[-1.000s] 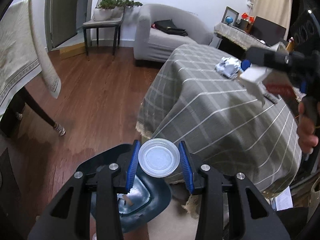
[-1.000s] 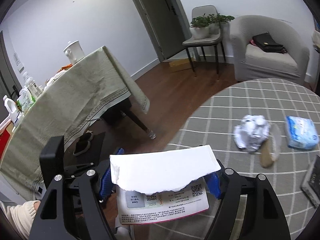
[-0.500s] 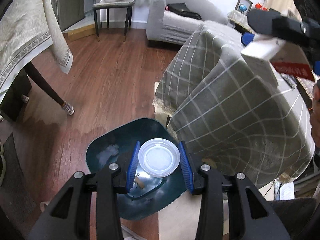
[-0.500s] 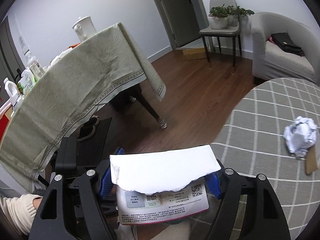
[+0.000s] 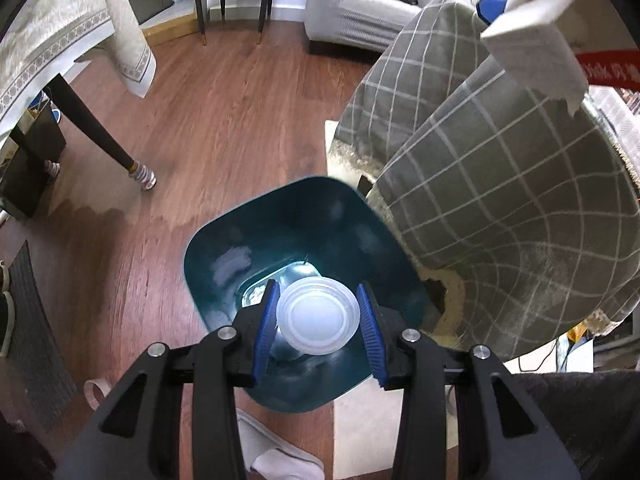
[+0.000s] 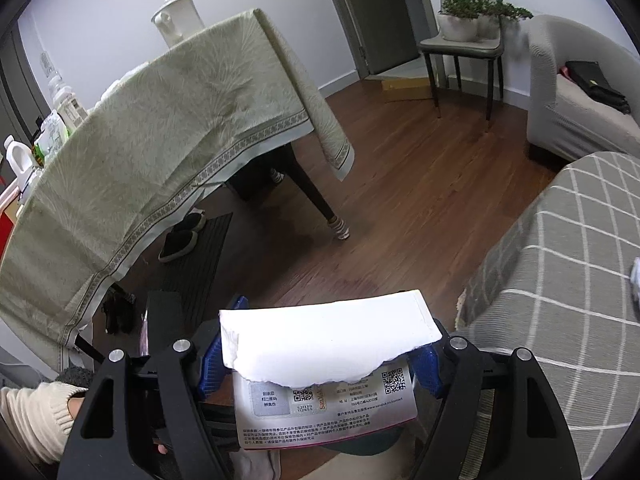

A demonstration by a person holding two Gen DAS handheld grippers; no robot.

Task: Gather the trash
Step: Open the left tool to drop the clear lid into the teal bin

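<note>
Left gripper (image 5: 318,326) pointed steeply down, its blue pads closed against the rim of a clear plastic lid (image 5: 318,322), which hung directly over the open mouth of the teal bin (image 5: 280,216) on the wooden floor (image 5: 224,104). The bin stood just beside the checked tablecloth (image 5: 500,184) at right. Right gripper (image 6: 320,358) stood fairly wide, clamped on a torn white packet (image 6: 324,344) with a printed card (image 6: 328,412) beneath it
</note>
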